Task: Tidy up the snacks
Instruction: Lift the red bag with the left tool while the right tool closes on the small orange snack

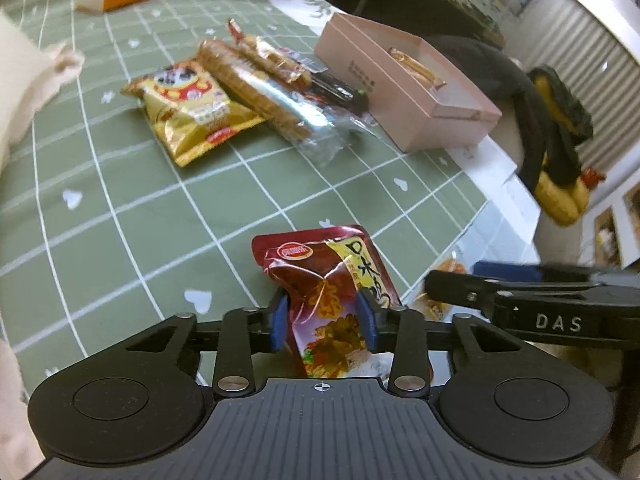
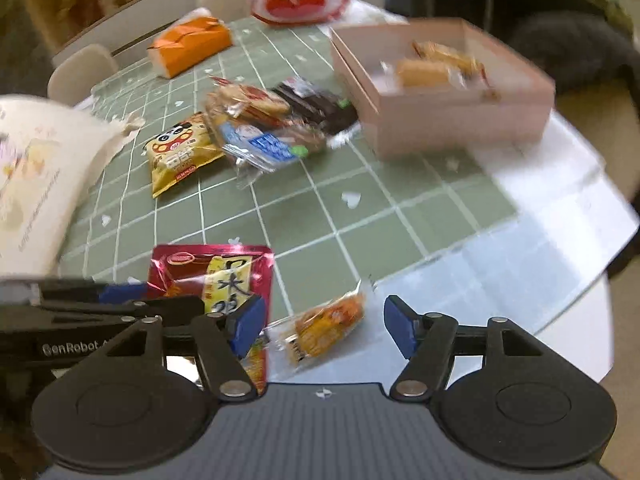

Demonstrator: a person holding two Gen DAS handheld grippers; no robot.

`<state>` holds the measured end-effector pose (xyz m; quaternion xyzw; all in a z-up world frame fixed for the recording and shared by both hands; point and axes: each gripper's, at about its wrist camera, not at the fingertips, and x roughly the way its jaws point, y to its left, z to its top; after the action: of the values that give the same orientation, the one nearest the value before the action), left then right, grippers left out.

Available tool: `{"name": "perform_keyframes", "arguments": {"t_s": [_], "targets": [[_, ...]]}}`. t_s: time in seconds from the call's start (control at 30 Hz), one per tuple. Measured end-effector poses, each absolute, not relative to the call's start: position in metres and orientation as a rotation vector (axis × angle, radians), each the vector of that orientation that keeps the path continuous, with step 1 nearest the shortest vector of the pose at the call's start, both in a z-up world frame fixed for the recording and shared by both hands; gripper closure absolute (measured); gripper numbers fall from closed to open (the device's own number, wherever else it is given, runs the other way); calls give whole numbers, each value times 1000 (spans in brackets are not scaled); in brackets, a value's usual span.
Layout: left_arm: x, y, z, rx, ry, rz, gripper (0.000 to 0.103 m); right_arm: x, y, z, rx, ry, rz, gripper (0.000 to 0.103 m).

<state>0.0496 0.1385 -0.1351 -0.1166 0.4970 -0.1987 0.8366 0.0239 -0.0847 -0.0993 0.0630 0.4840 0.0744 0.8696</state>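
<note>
Left gripper (image 1: 325, 316) pinches red packet (image 1: 324, 276) near table edge, lifted clear, likely bound for pink box (image 1: 404, 92) at far right. Right gripper (image 2: 325, 326) spread, small orange snack (image 2: 324, 328) lying loose between its fingers, ungripped. Remaining snacks (image 2: 256, 128) heaped mid-table beside box.

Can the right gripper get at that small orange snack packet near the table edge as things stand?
Probably yes. The right gripper is open, with the orange snack packet lying between its fingers and nothing over it. The left gripper, closed on the red packet, sits close alongside but not across the path.
</note>
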Motion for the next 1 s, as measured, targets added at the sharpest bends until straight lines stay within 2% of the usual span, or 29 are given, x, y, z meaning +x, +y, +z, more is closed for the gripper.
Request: {"name": "perform_keyframes", "arguments": {"t_s": [0.1,0.2,0.4,0.47,0.53,0.57,0.67,0.73,0.9,1.0], "targets": [[48,143,-136,-284,1058,-422,70,26,-86,-101,197,1024,143,37],[44,141,-135,-270,1052,-415,72,25,-85,-106,135,1038,78,37],[42,143,-130,-298,1042,-412,76,34,-81,-115,156,1049,148,44],[41,142,-126,-293,1032,-416,77,38,-69,-116,58,1027,134,55],[39,140,-121,-300,1021,-438,79,39,-64,-115,18,1027,127,73],[38,139,-119,-309,1017,-458,80,39,-65,-115,26,1032,142,76],[39,132,-118,-345,1016,-477,81,34,-67,-114,53,1040,182,77],[43,130,-123,-362,1031,-473,76,30,-66,-113,44,1034,185,78],[57,127,-146,-442,1126,-459,73,20,-65,-114,43,1020,211,79],[57,118,-143,-389,1118,-465,74,14,-65,-115,32,1008,212,79]]}}
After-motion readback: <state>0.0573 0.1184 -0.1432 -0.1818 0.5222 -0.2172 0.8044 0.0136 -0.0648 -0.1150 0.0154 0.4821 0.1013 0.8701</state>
